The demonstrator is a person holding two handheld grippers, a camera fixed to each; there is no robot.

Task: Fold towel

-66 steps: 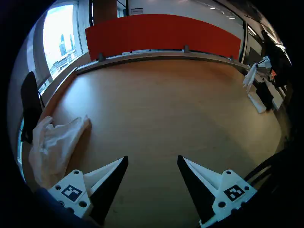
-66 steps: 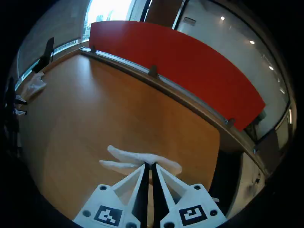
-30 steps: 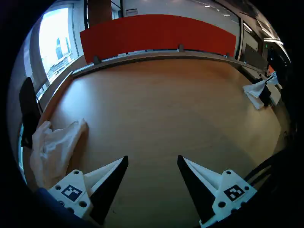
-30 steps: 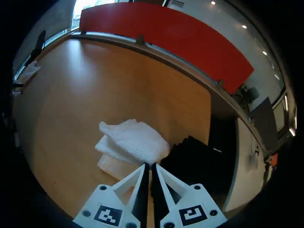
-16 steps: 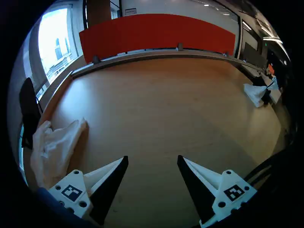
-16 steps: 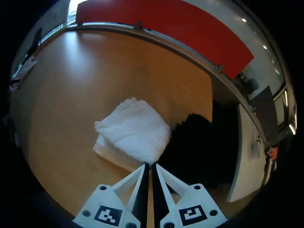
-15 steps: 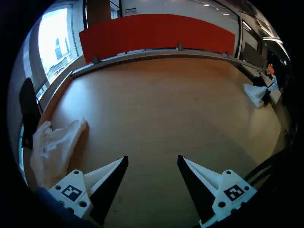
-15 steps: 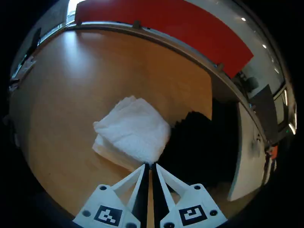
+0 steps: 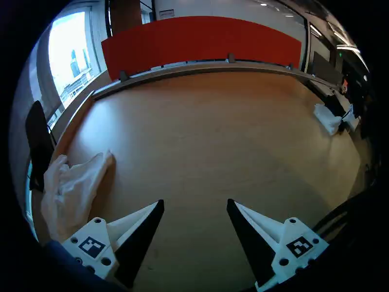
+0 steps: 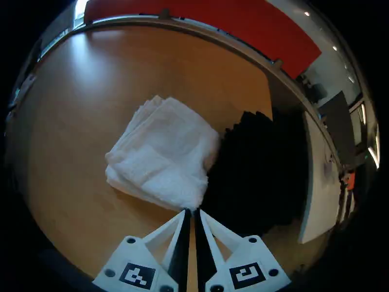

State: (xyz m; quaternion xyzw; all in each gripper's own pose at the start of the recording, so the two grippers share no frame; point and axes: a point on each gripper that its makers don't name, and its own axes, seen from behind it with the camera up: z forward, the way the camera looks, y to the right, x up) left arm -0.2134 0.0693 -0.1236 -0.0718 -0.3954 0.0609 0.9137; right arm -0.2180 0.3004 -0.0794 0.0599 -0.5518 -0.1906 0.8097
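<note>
A folded white towel (image 10: pixel 163 153) lies on the wooden table (image 10: pixel 82 97) near its right edge. My right gripper (image 10: pixel 191 211) is shut, and its tips pinch the towel's near corner. In the left gripper view the same folded towel (image 9: pixel 327 118) is a small white shape at the far right of the table (image 9: pixel 209 136). A second, crumpled white towel (image 9: pixel 73 190) lies at the table's left edge, just beyond my left finger. My left gripper (image 9: pixel 194 202) hovers open over bare wood with nothing between its fingers.
A red partition (image 9: pixel 204 41) runs along the table's far edge. A dark chair back (image 9: pixel 38 141) stands beyond the left edge by the window. Right of the folded towel, past the table's edge, sits a black mass (image 10: pixel 257 170).
The right gripper has come down with the folded towel, which now lies flatter and spread on the table by the right edge. The left gripper has held still and open.
</note>
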